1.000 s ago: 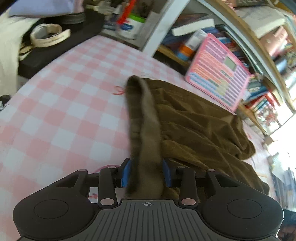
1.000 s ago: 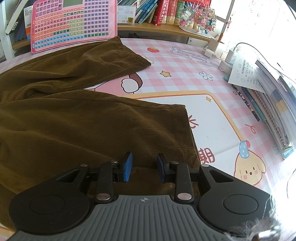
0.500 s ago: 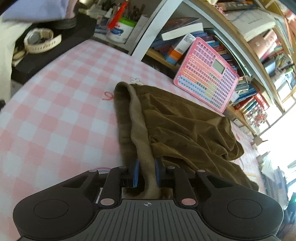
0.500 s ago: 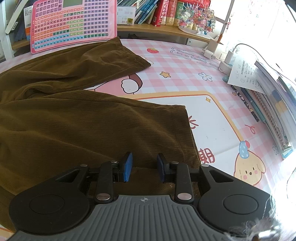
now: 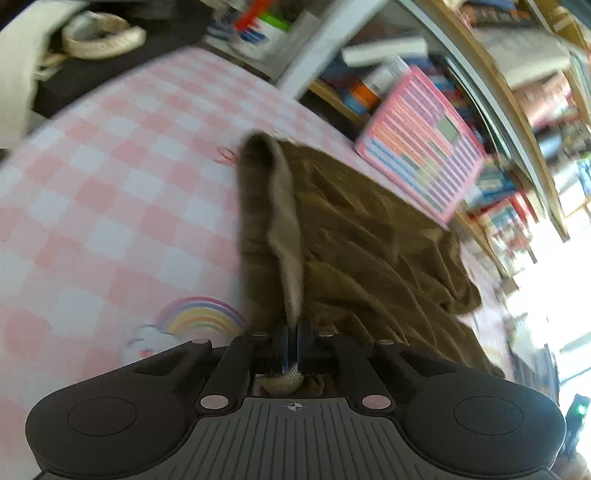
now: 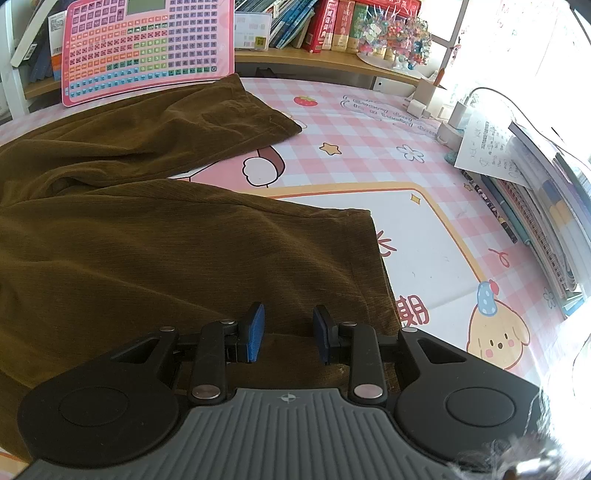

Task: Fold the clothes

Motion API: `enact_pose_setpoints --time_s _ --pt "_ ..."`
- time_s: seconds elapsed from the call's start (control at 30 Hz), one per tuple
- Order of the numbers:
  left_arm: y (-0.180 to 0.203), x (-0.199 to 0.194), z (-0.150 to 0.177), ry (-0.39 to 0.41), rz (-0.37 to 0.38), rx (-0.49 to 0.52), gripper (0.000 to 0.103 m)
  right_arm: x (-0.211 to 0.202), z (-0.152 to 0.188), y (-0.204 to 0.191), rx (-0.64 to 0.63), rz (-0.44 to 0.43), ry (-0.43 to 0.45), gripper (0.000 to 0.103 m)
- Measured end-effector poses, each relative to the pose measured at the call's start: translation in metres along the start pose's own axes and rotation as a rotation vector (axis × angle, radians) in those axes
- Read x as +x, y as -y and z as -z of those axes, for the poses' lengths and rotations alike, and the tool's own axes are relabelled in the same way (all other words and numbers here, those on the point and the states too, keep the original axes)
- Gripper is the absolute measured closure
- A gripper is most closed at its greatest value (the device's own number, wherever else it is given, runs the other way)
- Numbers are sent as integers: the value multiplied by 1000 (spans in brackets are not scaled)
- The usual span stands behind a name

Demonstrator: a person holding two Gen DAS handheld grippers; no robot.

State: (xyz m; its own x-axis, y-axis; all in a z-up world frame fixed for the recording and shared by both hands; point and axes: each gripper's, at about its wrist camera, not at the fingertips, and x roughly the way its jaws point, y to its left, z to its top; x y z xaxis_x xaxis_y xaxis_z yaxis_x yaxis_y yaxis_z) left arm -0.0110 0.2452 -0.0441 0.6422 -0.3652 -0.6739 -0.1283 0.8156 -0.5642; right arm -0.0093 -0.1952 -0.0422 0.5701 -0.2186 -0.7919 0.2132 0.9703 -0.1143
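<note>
Brown corduroy trousers (image 6: pixel 184 251) lie spread on a pink checked table cover (image 6: pixel 369 147); both legs point right in the right wrist view. My right gripper (image 6: pixel 288 332) hovers open over the hem end of the near leg, nothing between its blue pads (image 6: pixel 255 328). In the left wrist view my left gripper (image 5: pixel 290 347) is shut on the waistband (image 5: pixel 280 221) of the trousers (image 5: pixel 369 240), which stretches away from the fingers as a raised, taut ridge. This view is motion-blurred.
A pink keyboard toy (image 6: pixel 147 48) leans on the shelf behind the trousers. Books (image 6: pixel 325 22) fill the shelf. Notebooks, pens and papers (image 6: pixel 535 206) line the right table edge. A black tray with a watch (image 5: pixel 99 33) sits at the far left.
My left gripper has closed fully on the waistband and pulled it back and up, so the band now stands taut. The right gripper and the legs have not moved.
</note>
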Motion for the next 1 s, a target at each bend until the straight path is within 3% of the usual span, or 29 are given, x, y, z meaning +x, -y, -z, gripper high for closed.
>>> enact_pose_setpoints --time_s 0.2,0.4,0.53,0.67,0.8,0.9,1.0 --pt "-24 -15 5 -35 -52 17 97 -1 0 -2 13 -24 3 76" --pt "-18 -22 1 -44 -87 141 79 0 -1 0 12 -42 -1 74" --pt "-18 -40 -15 54 -136 183 77 -4 0 7 45 -65 -5 72" --pt "-5 -43 -22 113 -71 197 77 -12 1 18 82 -54 14 72" --pt "19 -18 -11 59 -11 255 76 -21 1 29 116 -30 38 73" --pt "23 4 2 -5 -26 266 75 -25 1 39 142 -14 46 74" --pt "16 8 11 13 -9 258 74 -23 0 48 165 -11 33 83"
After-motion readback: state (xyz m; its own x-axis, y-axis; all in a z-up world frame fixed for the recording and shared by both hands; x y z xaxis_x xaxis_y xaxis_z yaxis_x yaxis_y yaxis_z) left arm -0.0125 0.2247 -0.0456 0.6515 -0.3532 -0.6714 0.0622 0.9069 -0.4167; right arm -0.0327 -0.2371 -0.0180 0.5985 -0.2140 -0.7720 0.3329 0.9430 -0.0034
